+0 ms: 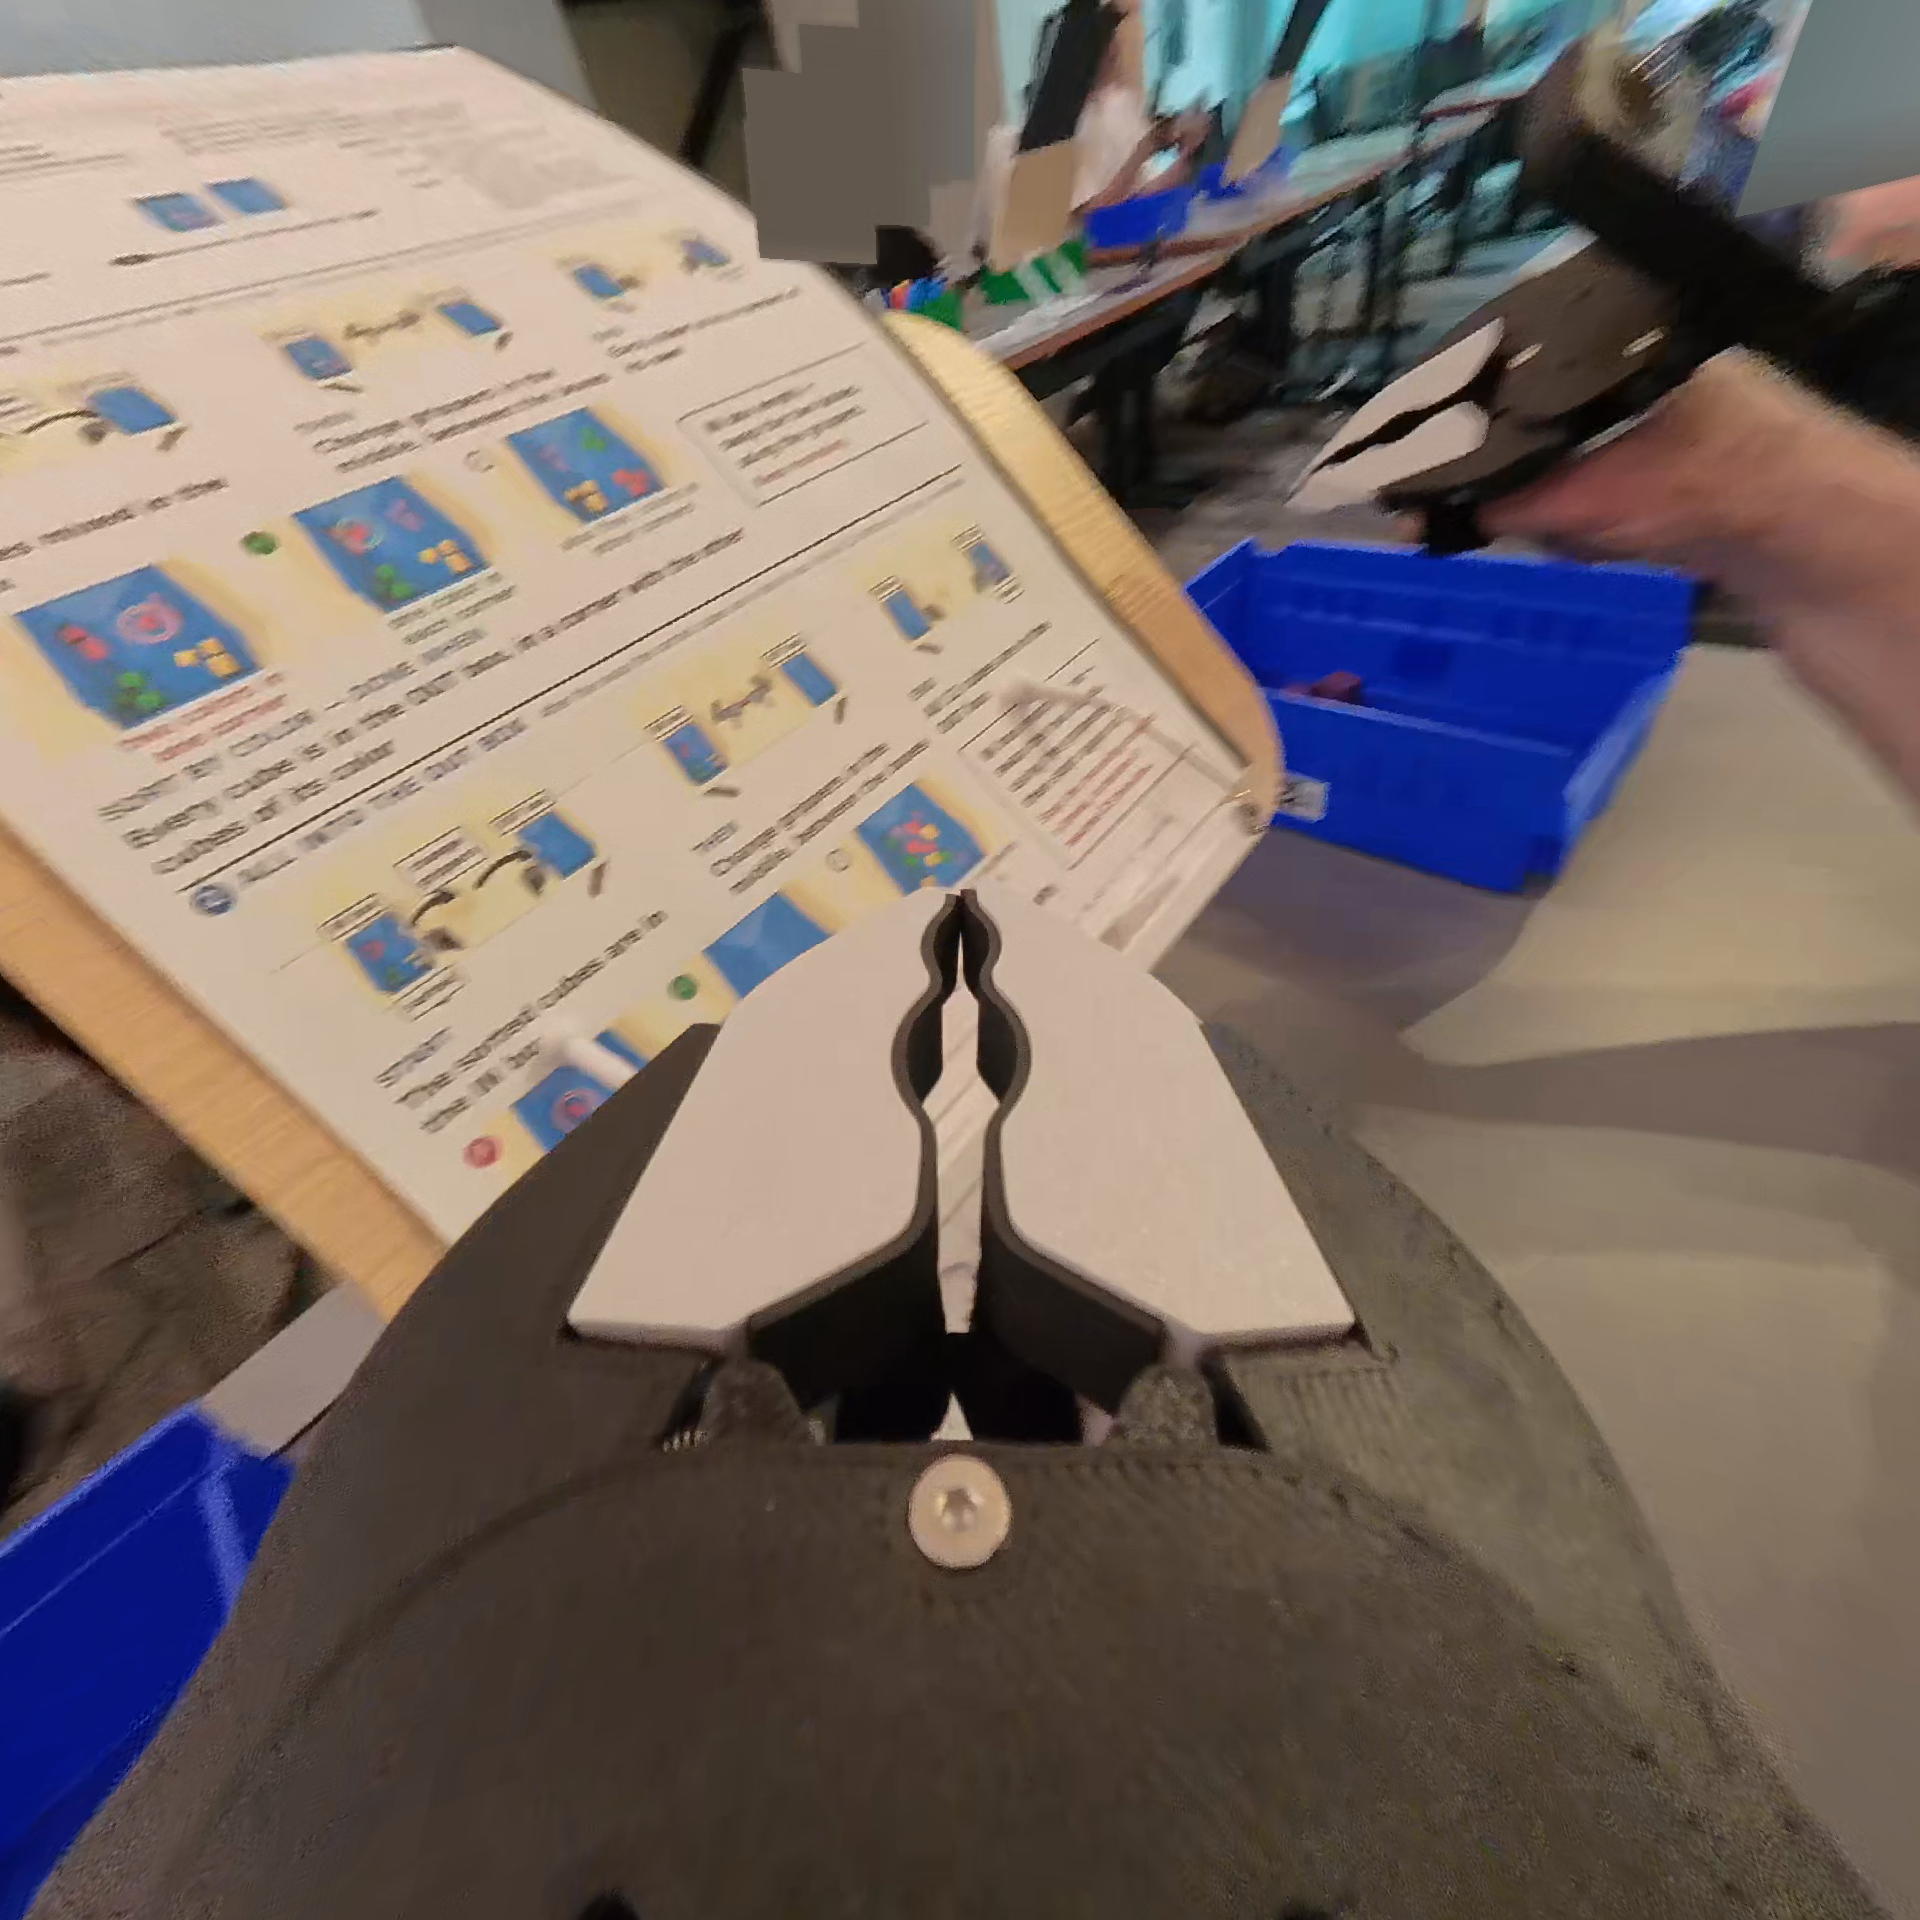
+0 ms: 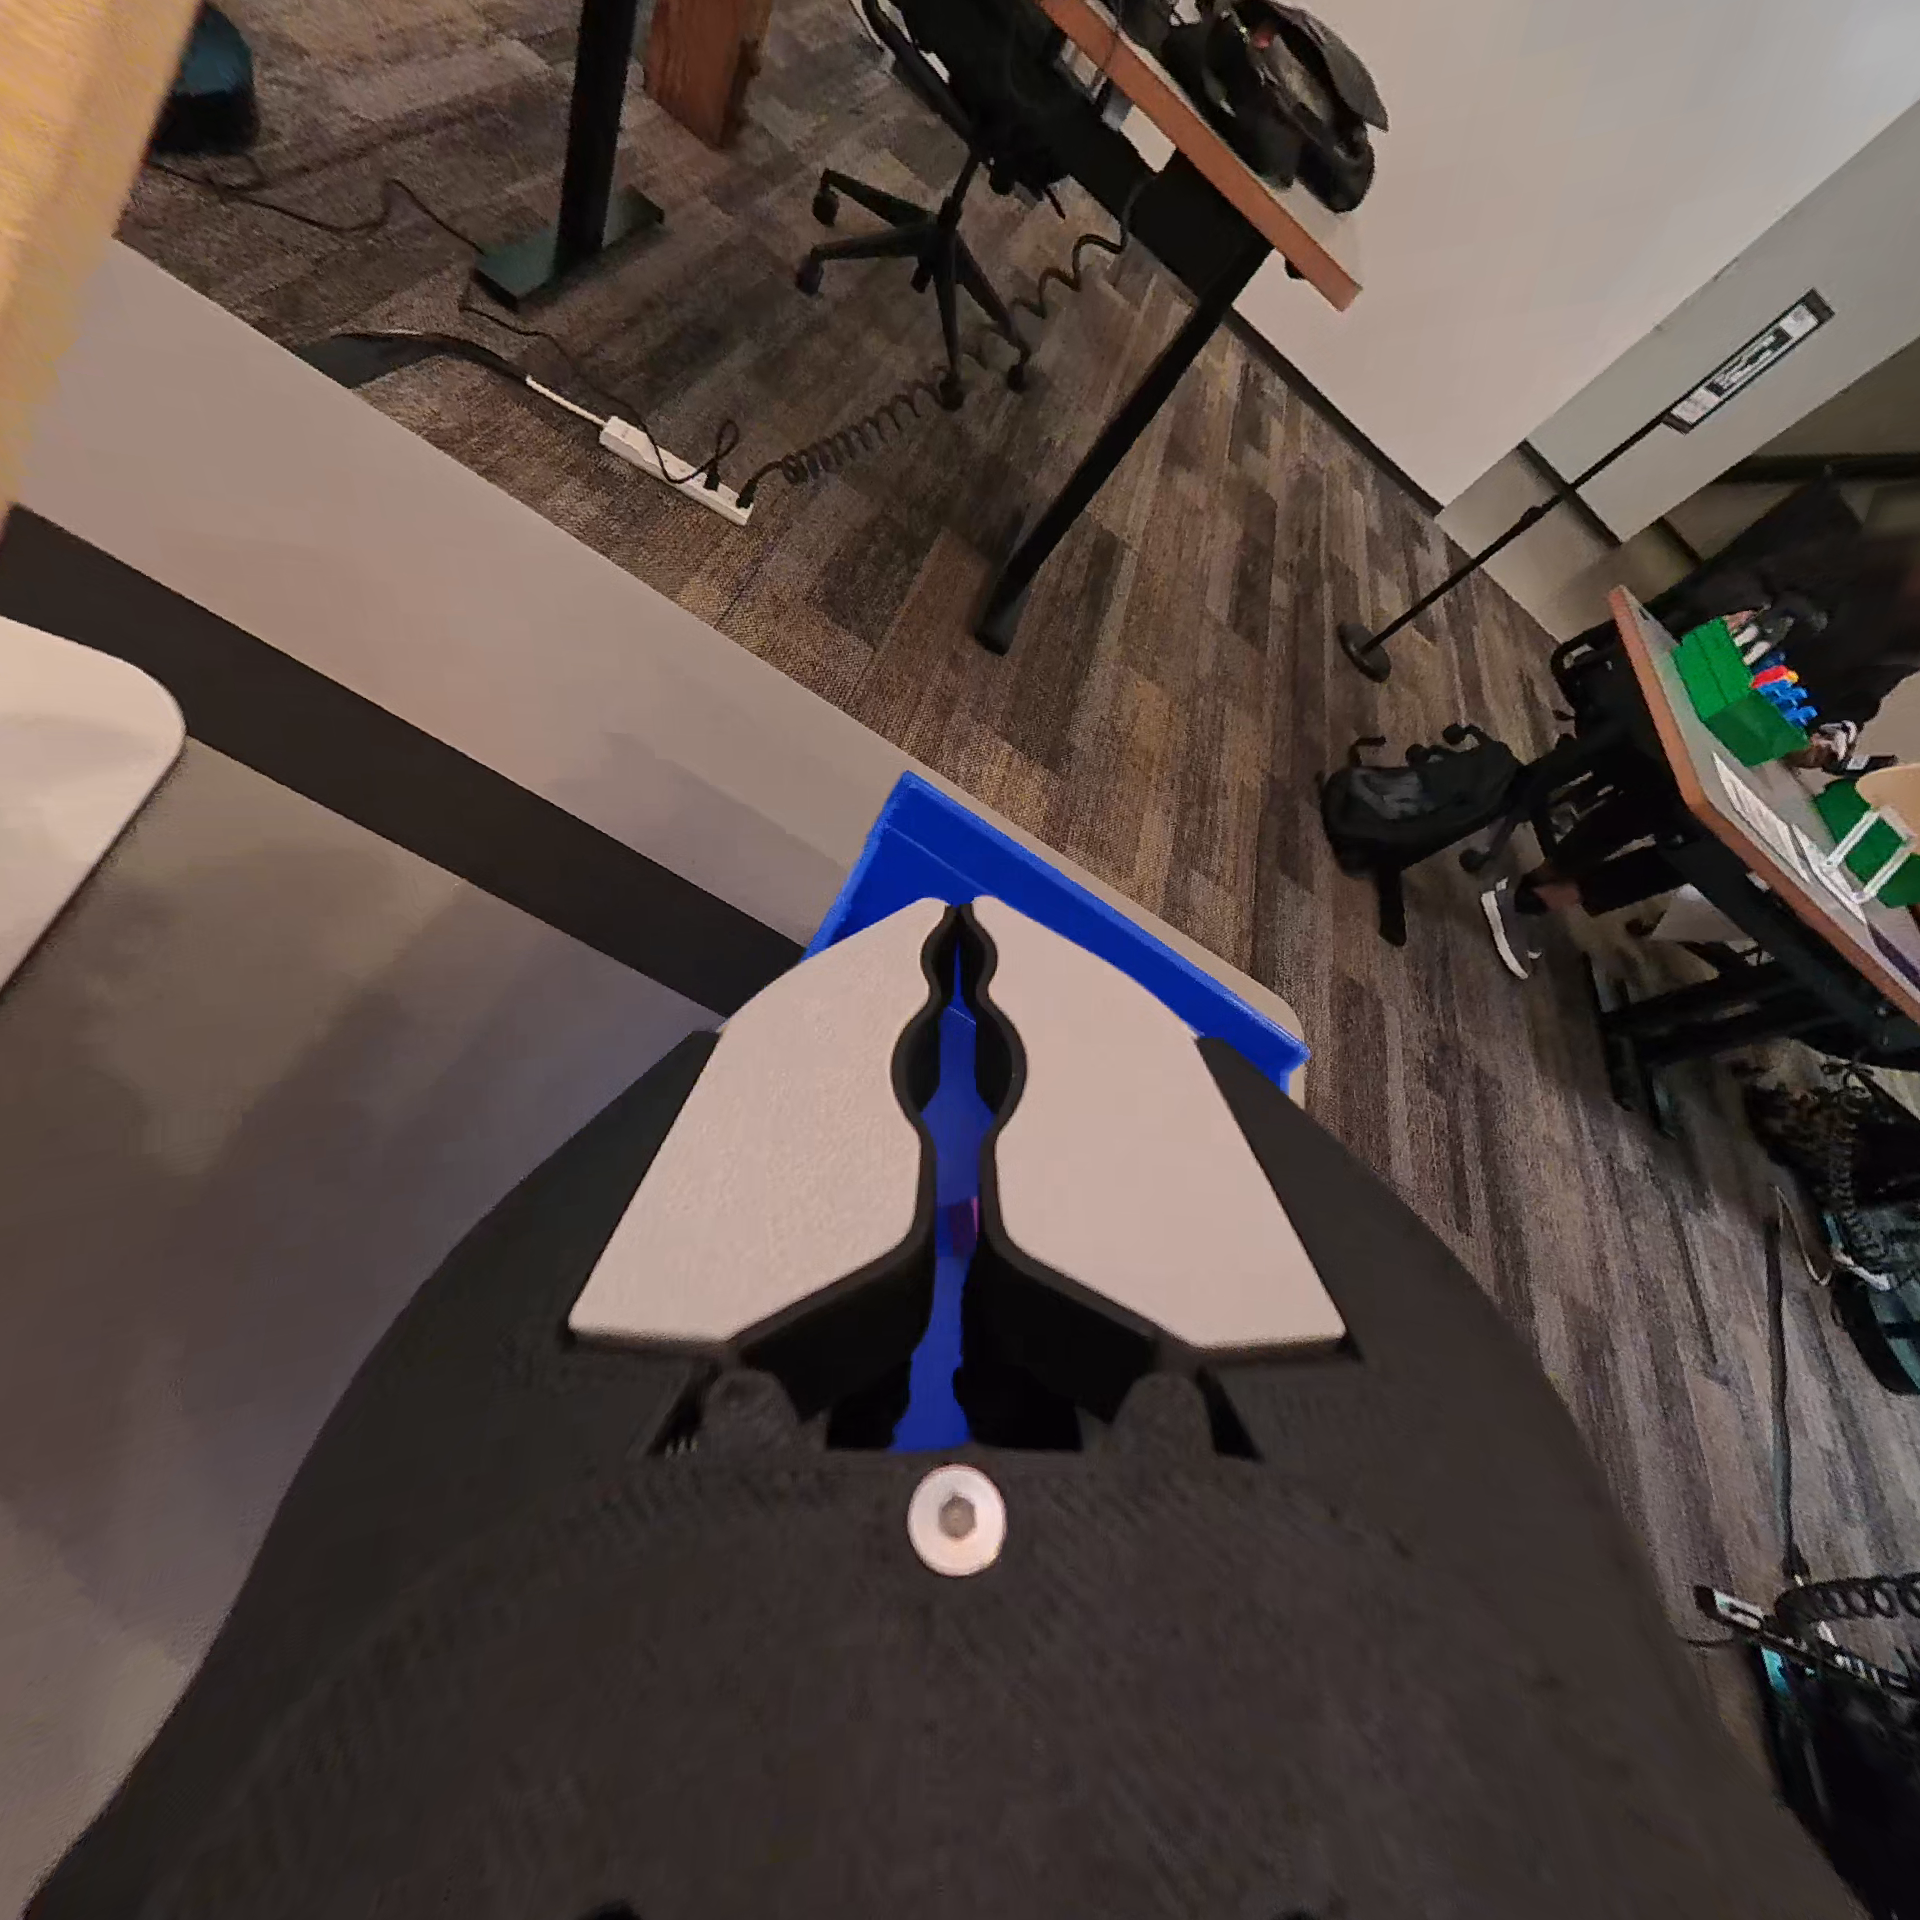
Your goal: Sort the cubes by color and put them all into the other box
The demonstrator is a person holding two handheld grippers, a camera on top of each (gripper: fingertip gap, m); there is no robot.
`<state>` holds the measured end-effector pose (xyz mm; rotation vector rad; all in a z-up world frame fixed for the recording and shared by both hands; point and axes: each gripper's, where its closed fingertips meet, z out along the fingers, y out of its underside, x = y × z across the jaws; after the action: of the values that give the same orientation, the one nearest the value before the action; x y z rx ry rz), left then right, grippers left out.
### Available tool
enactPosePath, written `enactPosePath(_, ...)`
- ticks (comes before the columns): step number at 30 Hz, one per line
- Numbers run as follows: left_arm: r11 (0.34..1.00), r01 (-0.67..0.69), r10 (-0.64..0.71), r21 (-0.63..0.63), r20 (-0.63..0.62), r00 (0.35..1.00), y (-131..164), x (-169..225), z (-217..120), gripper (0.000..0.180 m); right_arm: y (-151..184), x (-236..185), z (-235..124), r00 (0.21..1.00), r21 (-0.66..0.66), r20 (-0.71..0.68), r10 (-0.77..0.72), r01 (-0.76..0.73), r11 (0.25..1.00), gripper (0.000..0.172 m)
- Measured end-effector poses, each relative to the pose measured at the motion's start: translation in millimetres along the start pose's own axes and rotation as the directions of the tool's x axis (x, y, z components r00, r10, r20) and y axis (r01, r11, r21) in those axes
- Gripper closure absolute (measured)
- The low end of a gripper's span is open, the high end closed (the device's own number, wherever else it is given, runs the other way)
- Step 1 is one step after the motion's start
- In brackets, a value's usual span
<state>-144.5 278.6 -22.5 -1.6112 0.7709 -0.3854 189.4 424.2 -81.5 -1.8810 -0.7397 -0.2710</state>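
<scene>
— Where's the box?
— The blue plastic box [image 1: 1455, 717] sits on the pale grey counter [image 1: 1714, 935], long axis running left-right, a dark cube [image 1: 1335, 686] inside.
— And each claw?
— Left claw [image 1: 961, 909] and right claw [image 2: 961, 914] are both pressed together on nothing.

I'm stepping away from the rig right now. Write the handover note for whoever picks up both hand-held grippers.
Left hand-held gripper: shut, nothing held, in front of the instruction sheet.
Right hand-held gripper: shut, nothing held, above a blue box at the table's corner.
Things: that blue box holds at least one dark cube; a second blue box sits at the left view's lower left, contents hidden.
Done: cannot be judged.
Left: check both boxes, finish sorting by colour.
</scene>
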Motion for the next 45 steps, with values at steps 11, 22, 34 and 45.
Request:
enactPosePath(11,0.893,-0.180,0.381,-0.412,0.481,0.790,54,-92,-14,0.180,-30,-34,-15,0.996,0.075,0.024,-0.086,0.084,0.994,0.172)
enactPosePath(22,0.899,-0.168,0.376,-0.404,0.515,0.770,52,-110,-28,0.180,-38,-49,-17,0.993,0.103,0.054,-0.109,0.103,0.989,0.171)
enactPosePath(34,0.851,0.209,0.173,-0.483,0.632,0.756,110,-216,-162,0.149,-39,-60,-15,0.988,0.120,0.100,-0.119,0.107,0.987,0.171)
enactPosePath(45,0.649,0.511,-0.082,-0.563,0.616,0.783,249,-249,-181,0.143,-37,-74,-10,0.979,0.117,0.153,-0.138,0.120,0.986,0.170)
